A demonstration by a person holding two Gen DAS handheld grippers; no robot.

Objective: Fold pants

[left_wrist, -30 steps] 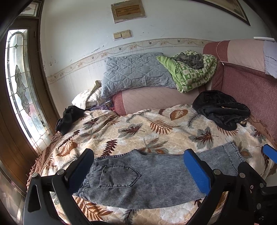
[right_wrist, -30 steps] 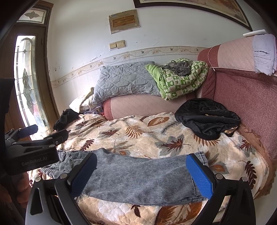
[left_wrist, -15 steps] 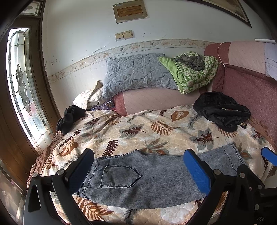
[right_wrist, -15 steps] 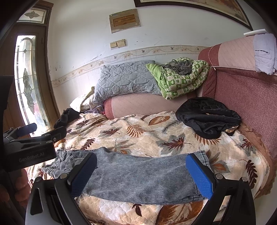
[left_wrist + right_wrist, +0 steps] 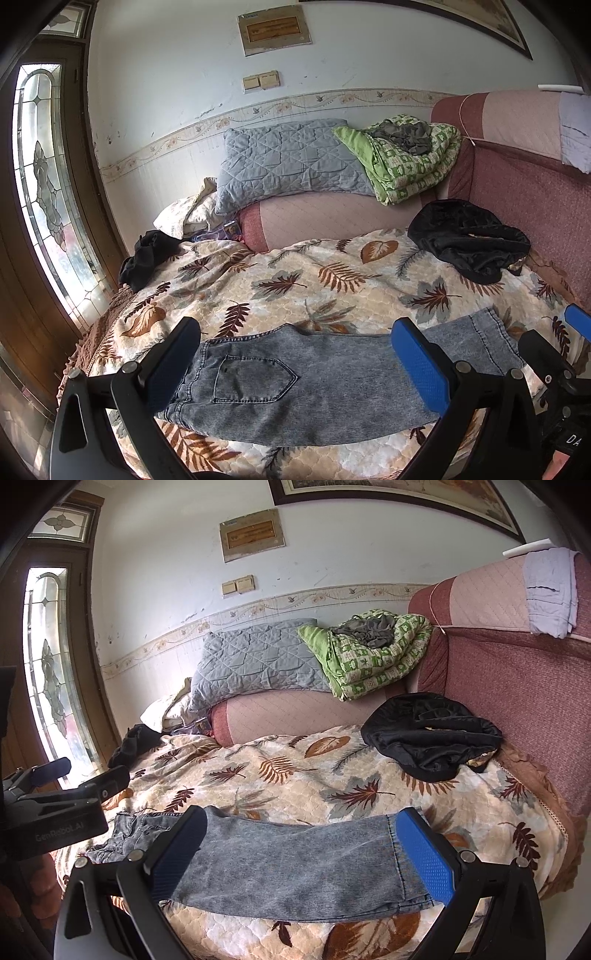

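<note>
Grey washed denim pants (image 5: pixel 314 384) lie flat near the front edge of the leaf-print bed cover (image 5: pixel 295 284), folded lengthwise, waist and back pocket to the left, leg hems to the right. My left gripper (image 5: pixel 295 365) hangs open just in front of the waist half, touching nothing. In the right wrist view the pants (image 5: pixel 295 864) stretch across the frame, and my right gripper (image 5: pixel 299 853) stands open in front of the leg half, its blue pad near the hem. The left gripper's black body (image 5: pixel 55 812) shows at the left edge there.
A black garment (image 5: pixel 469 240) lies at the back right of the bed, another dark one (image 5: pixel 147 258) at the back left. Grey pillow (image 5: pixel 288 162) and green blanket (image 5: pixel 402 158) rest on a pink bolster. A red padded headboard (image 5: pixel 524 686) runs along the right; a glazed door (image 5: pixel 44 195) stands left.
Both grippers have drifted slightly nearer the bed, staying open. The pants have not moved.
</note>
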